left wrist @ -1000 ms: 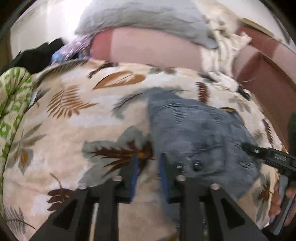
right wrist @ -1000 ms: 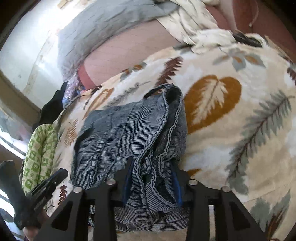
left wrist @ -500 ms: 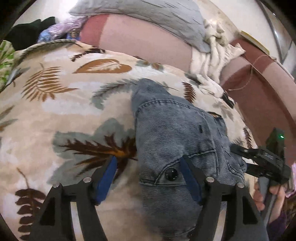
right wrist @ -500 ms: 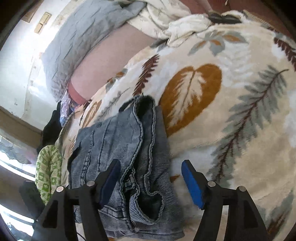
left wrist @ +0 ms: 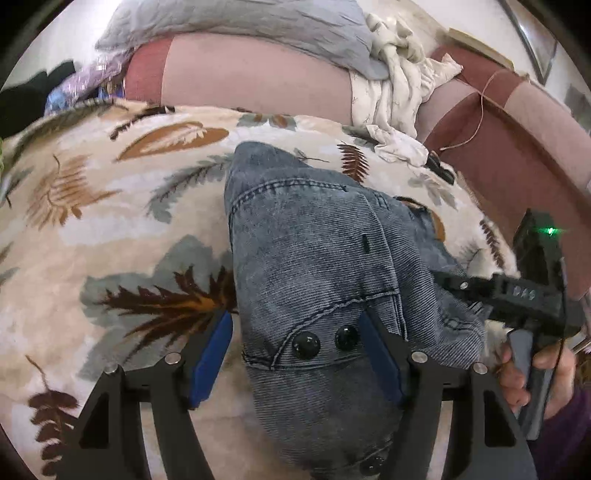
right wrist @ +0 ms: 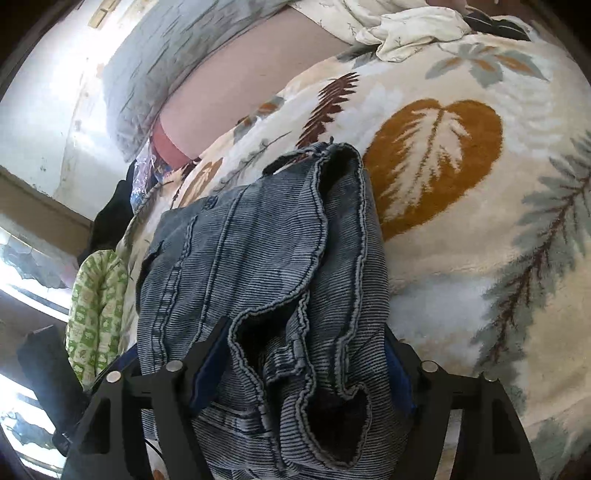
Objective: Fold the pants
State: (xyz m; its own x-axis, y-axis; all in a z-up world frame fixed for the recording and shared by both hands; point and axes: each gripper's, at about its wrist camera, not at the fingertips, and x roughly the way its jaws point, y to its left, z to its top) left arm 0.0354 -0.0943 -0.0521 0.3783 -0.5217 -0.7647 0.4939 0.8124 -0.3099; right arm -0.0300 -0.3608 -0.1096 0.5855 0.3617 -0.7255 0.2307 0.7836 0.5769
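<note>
The blue denim pants [left wrist: 314, 258] lie folded in a compact bundle on a cream leaf-print blanket [left wrist: 110, 221]. My left gripper [left wrist: 295, 358] is open, its blue pads on either side of the waistband end with two black buttons [left wrist: 306, 345]. My right gripper [right wrist: 303, 373] is open too, its pads straddling the hemmed leg ends of the pants [right wrist: 277, 277]. The right gripper [left wrist: 517, 295] also shows at the right edge of the left wrist view, held by a hand.
A pink cushion [left wrist: 258, 85] with a grey pillow [left wrist: 258, 22] and a crumpled white cloth [left wrist: 399, 85] lies behind the blanket. A green patterned cloth [right wrist: 96, 306] and dark clothes [right wrist: 114, 214] sit at the blanket's left end. A maroon sofa arm [left wrist: 517, 147] is at the right.
Both grippers opened from shut and let the pants go onto the blanket. Both then moved in closer over the bundle, so it lies between their open pads.
</note>
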